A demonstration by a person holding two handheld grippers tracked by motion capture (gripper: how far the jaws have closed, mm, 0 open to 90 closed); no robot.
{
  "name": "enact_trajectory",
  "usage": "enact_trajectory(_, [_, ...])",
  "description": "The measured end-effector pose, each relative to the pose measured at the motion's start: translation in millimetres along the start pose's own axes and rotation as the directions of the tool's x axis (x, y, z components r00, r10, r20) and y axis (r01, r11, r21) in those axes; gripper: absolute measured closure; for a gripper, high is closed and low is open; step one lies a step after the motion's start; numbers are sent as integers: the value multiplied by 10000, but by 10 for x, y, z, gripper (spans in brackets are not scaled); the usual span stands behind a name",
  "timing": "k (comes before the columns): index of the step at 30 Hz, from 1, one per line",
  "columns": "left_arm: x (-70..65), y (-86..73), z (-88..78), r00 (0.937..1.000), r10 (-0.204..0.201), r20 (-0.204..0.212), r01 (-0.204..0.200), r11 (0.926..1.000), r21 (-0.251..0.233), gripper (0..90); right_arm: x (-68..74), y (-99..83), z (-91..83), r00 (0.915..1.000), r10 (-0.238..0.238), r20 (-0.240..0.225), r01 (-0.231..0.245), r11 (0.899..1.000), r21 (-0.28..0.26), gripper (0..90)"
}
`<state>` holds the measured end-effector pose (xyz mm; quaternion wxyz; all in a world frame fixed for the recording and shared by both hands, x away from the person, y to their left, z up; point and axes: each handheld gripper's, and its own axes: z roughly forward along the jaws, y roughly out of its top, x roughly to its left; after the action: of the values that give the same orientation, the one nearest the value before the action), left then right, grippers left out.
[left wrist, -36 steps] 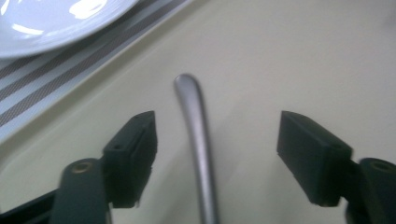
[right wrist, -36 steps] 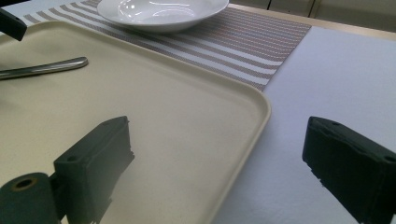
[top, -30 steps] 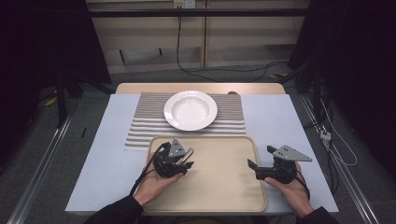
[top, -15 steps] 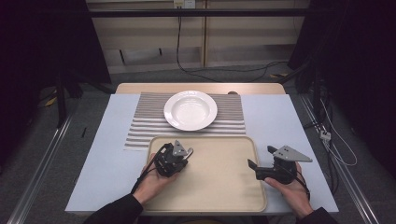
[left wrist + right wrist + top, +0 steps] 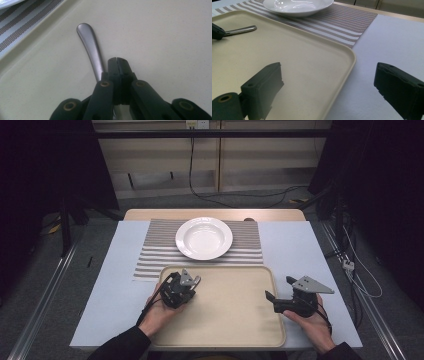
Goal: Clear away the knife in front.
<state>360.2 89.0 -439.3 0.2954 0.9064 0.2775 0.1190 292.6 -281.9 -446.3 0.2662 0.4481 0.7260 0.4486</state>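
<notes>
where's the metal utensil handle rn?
The shiny metal utensil handle lies on the beige tray, near its far-left corner by the striped placemat, running under the left gripper, whose jaws look shut.

One white plate [image 5: 204,238], one striped placemat [image 5: 150,256], one beige tray [image 5: 235,320] and one metal utensil handle [image 5: 90,47] are showing; two grippers are sitting at the tray: left gripper [image 5: 117,61], right gripper [image 5: 328,82].

A lab-like recording room: 1 table [image 5: 310,250] alone on grey floor [image 5: 45,290], dark curtains [image 5: 45,165] at both sides, loose cables [image 5: 240,195] behind its far edge.
</notes>
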Motion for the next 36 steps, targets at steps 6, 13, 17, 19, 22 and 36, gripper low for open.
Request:
enact_trajectory(6, [74, -35, -29, 9995, -302, 121, 301, 9995, 65, 900, -3, 1, 2, 10000, 4, -13, -4, 10000, 2, 82])
enact_trajectory(13, [163, -73, -68, 9988, -498, -20, 498, 9985, 226, 900, -3, 2, 5, 10000, 24, -20, -24, 10000, 20, 82])
enact_trajectory(17, [184, -87, -81, 9986, -515, -116, 518, 9983, 256, 900, -1, 3, 4, 10000, 20, -7, -20, 10000, 18, 82])
enact_trajectory(19, [175, -93, -86, 9987, -442, -244, 449, 9985, 300, 900, -1, 3, 4, 10000, 27, -5, -27, 10000, 12, 82])
enact_trajectory(22, [196, -110, -105, 9987, -423, -297, 433, 9984, 367, 900, 0, 4, 3, 10000, 26, -26, -26, 10000, -6, 82])
enact_trajectory(36, [250, -156, -140, 9966, -713, -408, 729, 9965, 406, 900, -1, 5, 7, 10000, -14, -39, 14, 10000, 12, 82])
